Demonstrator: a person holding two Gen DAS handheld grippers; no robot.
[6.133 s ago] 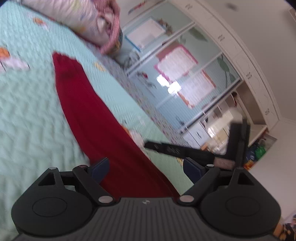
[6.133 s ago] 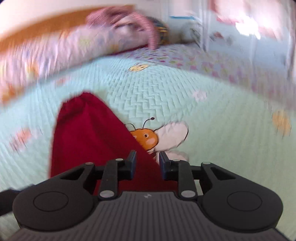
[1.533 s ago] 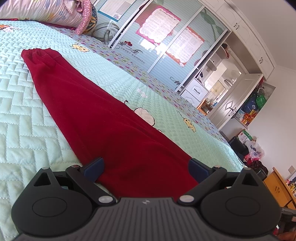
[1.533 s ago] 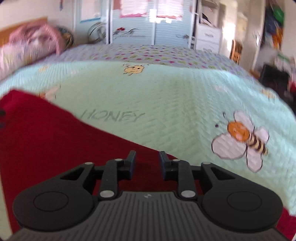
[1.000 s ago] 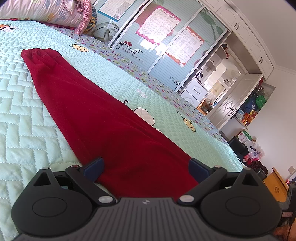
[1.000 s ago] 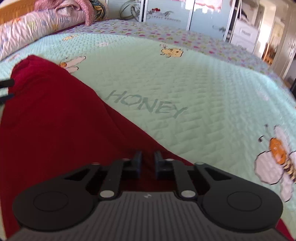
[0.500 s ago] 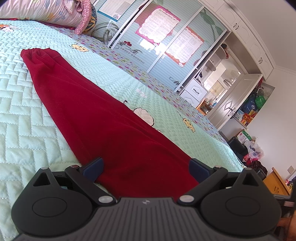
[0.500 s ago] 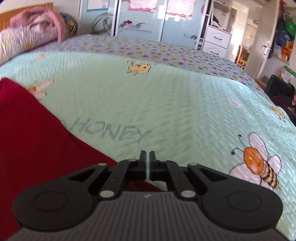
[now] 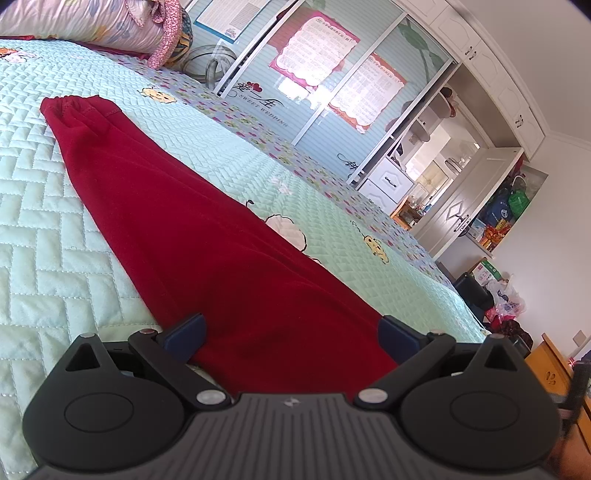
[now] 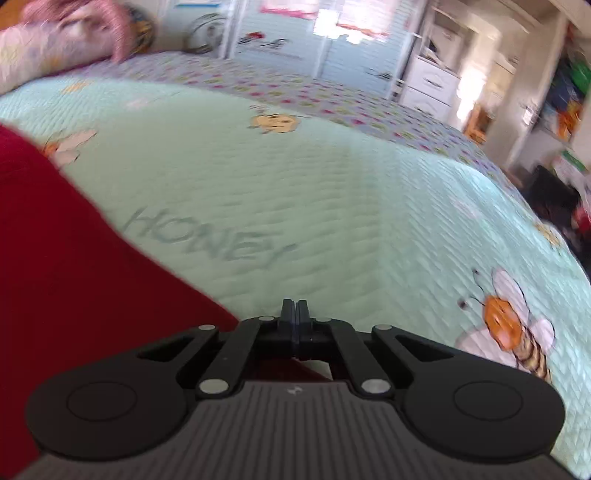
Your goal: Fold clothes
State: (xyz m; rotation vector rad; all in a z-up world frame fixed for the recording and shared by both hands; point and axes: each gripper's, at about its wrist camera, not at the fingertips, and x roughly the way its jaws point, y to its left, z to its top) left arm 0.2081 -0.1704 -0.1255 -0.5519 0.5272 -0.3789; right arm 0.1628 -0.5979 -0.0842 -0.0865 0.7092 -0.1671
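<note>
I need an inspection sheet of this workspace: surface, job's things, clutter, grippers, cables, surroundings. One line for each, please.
Surface: pale green quilted bedspread with bee pictures and the word HONEY, lying smooth.
Job's things: one red garment, laid out long and flat; its gathered end lies far from the left gripper.
Clutter: rolled floral bedding at the far end of the bed.
Grippers: left gripper open, fingers either side of the garment's near end; right gripper shut at the garment's edge, whether it pinches cloth cannot be told.
Cables: nothing seen for certain.
Surroundings: sliding wardrobe doors with posters, white drawers, bags on the floor.
</note>
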